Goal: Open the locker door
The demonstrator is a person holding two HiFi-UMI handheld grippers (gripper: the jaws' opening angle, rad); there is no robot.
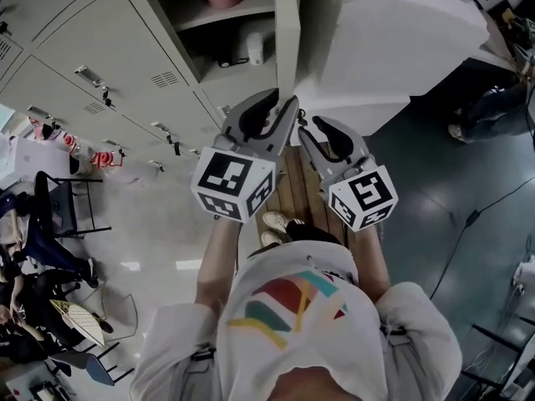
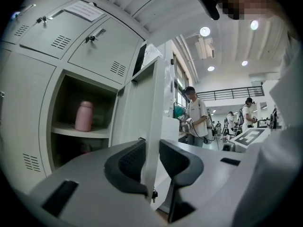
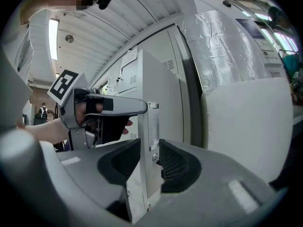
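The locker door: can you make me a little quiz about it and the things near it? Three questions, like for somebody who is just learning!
1. True or false: the locker door stands open.
2. Pick one: what colour is the bottle on the shelf behind it? A green, B pink, C black.
3. Fill the gap: the left gripper and the right gripper each have their jaws closed on the door's ____.

Key: 1 true; 2 B; 3 edge.
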